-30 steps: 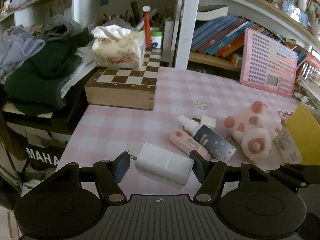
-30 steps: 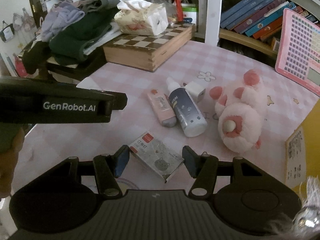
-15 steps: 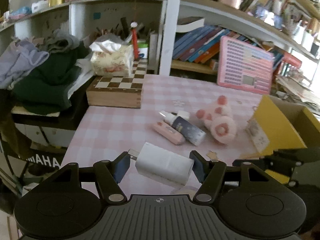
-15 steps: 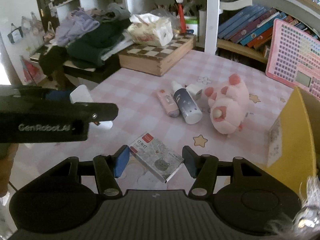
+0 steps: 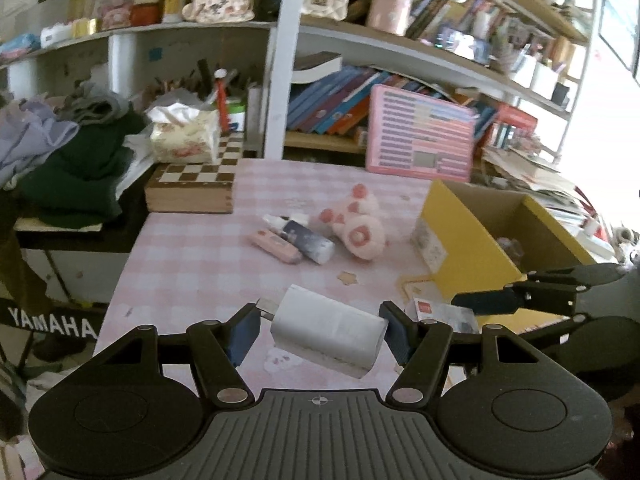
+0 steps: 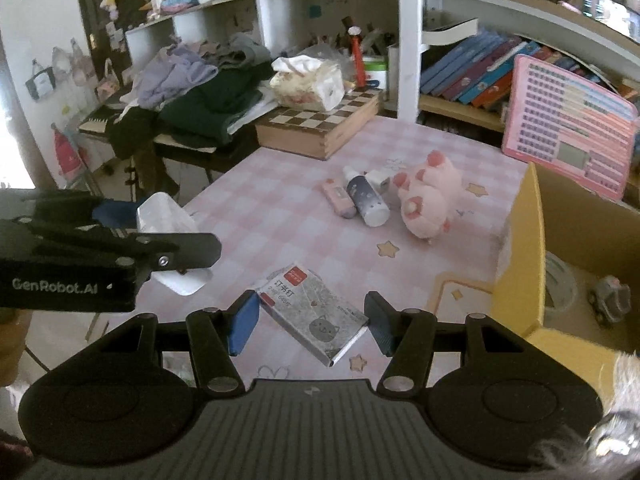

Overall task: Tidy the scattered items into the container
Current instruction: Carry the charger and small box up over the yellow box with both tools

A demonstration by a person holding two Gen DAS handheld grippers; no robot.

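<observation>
While both grippers are raised above the pink checked table (image 6: 280, 216), each one carries an item: the left gripper (image 5: 318, 330) is clenched on a white charger plug (image 5: 326, 330), and the right gripper (image 6: 306, 320) grasps a small box of staples (image 6: 314, 310). The step in hand seems to be the carry toward the yellow cardboard box (image 6: 520, 248) at the right. The next move probably calls for bringing each item over the box opening, then releasing it. A pink plush toy (image 6: 426, 200), a dark bottle (image 6: 366, 198) and a pink tube (image 6: 338, 198) lie on the table, not yet tidied.

"GenRobot.AI" on the left gripper (image 6: 176, 240); "YAMAHA" on a keyboard (image 5: 52, 326).
</observation>
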